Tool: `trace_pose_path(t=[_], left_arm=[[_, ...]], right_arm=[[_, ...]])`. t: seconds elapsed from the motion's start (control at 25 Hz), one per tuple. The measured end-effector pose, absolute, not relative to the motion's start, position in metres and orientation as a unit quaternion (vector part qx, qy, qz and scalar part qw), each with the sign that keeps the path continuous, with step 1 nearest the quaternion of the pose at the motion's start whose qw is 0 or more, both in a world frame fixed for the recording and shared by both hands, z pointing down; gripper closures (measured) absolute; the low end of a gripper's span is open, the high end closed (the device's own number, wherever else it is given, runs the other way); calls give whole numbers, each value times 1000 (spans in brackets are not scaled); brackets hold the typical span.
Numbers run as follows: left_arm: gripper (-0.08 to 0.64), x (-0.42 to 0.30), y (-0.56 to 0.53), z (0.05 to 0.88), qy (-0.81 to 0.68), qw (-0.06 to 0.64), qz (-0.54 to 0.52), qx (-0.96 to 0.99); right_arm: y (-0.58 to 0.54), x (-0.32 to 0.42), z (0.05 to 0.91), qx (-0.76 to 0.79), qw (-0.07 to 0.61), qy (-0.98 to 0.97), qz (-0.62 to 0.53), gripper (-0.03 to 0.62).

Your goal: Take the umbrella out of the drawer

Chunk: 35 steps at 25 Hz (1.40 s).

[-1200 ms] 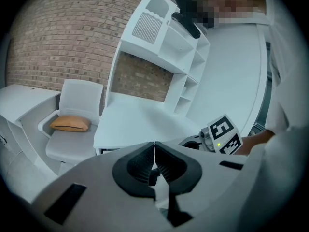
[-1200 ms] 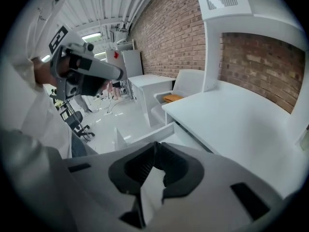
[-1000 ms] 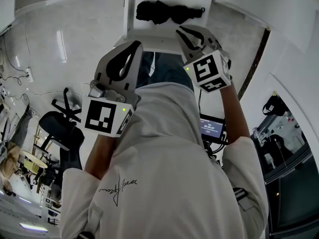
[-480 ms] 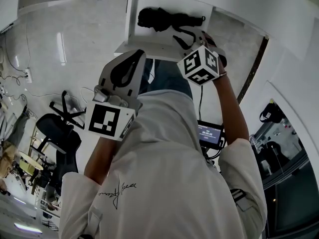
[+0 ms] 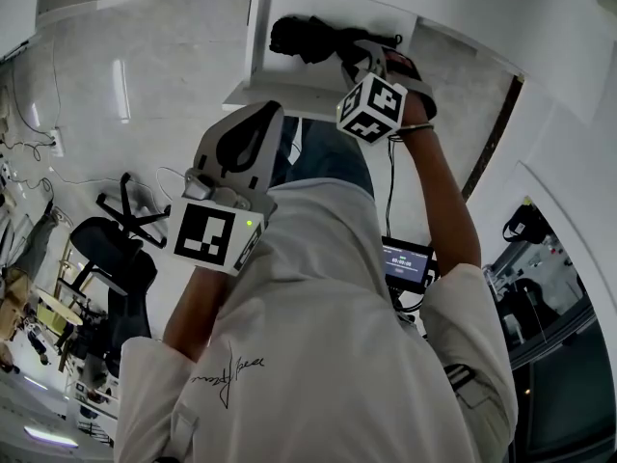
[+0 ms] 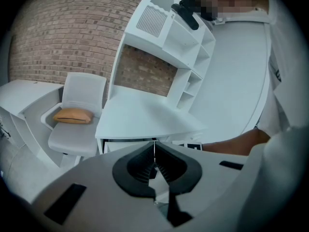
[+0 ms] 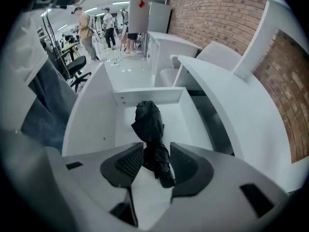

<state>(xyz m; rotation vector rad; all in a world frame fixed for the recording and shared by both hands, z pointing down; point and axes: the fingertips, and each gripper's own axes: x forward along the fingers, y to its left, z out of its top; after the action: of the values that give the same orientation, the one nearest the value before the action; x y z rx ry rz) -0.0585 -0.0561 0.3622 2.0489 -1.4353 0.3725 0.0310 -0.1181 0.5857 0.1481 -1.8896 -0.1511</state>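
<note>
A black folded umbrella (image 5: 301,38) lies lengthwise in the open white drawer (image 5: 258,93). My right gripper (image 5: 355,52) reaches down into the drawer at the umbrella's near end. In the right gripper view the umbrella (image 7: 148,122) runs away from me, and its handle end sits between the pads of my right gripper (image 7: 157,160). Those jaws are opening and do not press on it. My left gripper (image 5: 254,116) hangs in front of my chest, short of the drawer. The left gripper (image 6: 154,151) is shut on nothing, its jaws meeting in a thin line.
Beside the drawer a white desk (image 6: 145,117) with shelves stands against a brick wall. A white chair holds an orange cushion (image 6: 73,115). A black office chair (image 5: 118,249) stands at my left, and a small screen (image 5: 407,255) at my right. People stand far off (image 7: 87,25).
My right gripper has sunk from above the drawer front down into the drawer over the umbrella, rolling as it went, and its jaws have spread. The left gripper has stayed put.
</note>
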Motion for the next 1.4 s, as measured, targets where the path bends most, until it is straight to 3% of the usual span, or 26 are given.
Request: trace_pose_path(t=[1.4], left_arm=[[541,-69,-48,387,-563,358,135,733]], right_arm=[[-128,16,703,-30,645,-755,-115,353]])
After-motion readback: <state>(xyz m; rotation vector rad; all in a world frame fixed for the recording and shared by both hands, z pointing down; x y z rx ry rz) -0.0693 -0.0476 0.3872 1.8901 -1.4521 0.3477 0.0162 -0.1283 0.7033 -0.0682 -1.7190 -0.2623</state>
